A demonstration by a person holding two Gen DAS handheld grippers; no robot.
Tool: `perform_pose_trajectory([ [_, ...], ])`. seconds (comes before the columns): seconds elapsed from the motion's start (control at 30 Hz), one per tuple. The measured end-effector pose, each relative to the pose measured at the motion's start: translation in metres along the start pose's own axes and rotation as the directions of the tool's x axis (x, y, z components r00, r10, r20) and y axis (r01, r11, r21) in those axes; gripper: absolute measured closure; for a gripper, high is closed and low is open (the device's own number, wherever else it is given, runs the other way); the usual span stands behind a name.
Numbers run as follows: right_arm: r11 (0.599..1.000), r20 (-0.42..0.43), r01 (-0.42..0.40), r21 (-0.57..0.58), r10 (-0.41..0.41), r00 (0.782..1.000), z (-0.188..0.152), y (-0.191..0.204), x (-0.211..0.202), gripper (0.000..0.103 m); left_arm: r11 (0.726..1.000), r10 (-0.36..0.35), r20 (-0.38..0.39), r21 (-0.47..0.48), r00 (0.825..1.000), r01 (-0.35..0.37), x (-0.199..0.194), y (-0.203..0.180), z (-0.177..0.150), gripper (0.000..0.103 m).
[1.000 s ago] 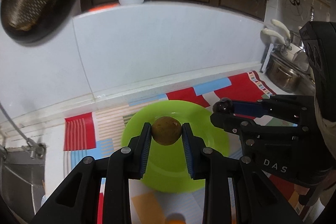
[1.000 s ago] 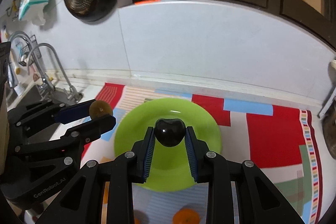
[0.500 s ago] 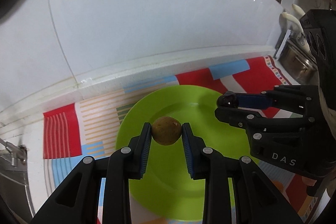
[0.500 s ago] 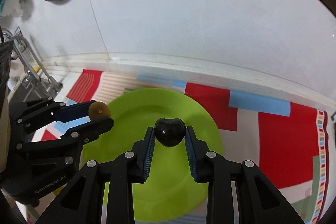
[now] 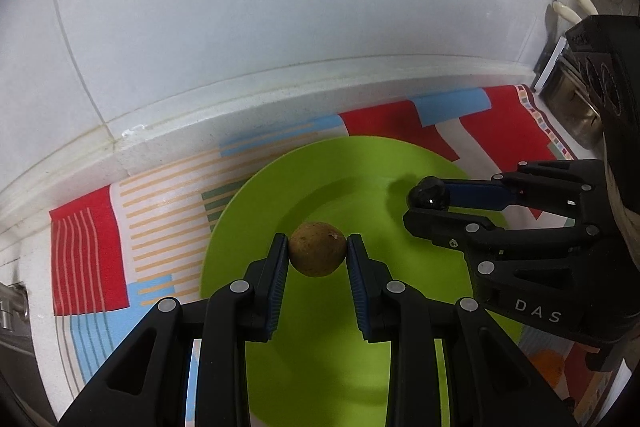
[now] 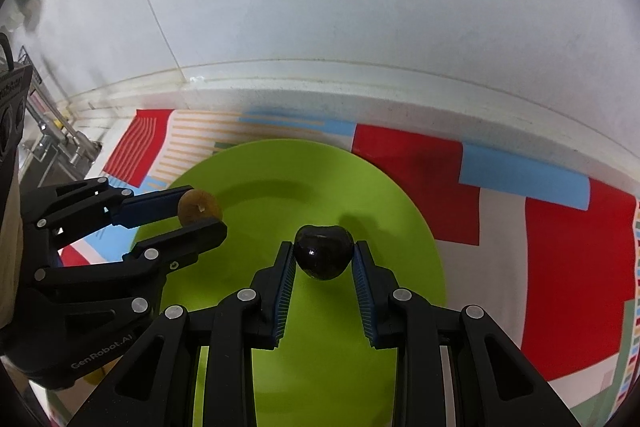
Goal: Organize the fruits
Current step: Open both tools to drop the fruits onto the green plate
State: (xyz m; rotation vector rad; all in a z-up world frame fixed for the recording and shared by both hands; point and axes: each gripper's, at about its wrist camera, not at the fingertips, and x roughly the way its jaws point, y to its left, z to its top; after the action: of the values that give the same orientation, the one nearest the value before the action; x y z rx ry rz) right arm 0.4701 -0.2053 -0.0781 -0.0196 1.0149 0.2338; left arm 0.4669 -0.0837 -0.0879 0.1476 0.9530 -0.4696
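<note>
brown fruit (image 5: pixel 317 254), dark fruit (image 6: pixel 324 257), above green plate (image 5: pixel 320 347)

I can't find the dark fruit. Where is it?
The dark fruit is pinched in the right gripper above the green plate, right of the left gripper's brown fruit.

My feeds are evenly lit and fairly soft. Soft shadows fall on the green plate (image 5: pixel 400 155) toward 12 o'clock. A glint sits on the dark fruit (image 6: pixel 324 257). Fisheye bends the wall seam; corners go black, blurred at 10 o'clock.
</note>
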Motion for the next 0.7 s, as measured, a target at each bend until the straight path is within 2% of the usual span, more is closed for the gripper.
perform_pose_trajectory([
  [0.03,1.000,-0.003,-0.001,0.001,0.001,1.000,0.000,-0.001,0.001,0.073,1.000,-0.003,-0.001,-0.002,1.000,0.003,0.001,0.000,0.000,0.073],
  [0.17,1.000,-0.004,-0.002,0.003,0.002,1.000,-0.001,-0.001,0.003,0.072,1.000,0.013,0.008,-0.007,1.000,-0.013,0.000,0.002,0.000,0.063],
  [0.4,1.000,0.023,0.001,0.020,-0.002,1.000,-0.004,-0.003,-0.011,0.069,0.999,0.053,0.040,-0.010,0.998,-0.052,-0.022,0.002,-0.002,0.063],
  [0.7,1.000,0.096,0.011,0.008,-0.011,0.995,-0.015,0.014,-0.055,0.069,0.996,0.092,0.103,-0.029,0.990,-0.089,-0.069,-0.005,-0.011,0.062],
])
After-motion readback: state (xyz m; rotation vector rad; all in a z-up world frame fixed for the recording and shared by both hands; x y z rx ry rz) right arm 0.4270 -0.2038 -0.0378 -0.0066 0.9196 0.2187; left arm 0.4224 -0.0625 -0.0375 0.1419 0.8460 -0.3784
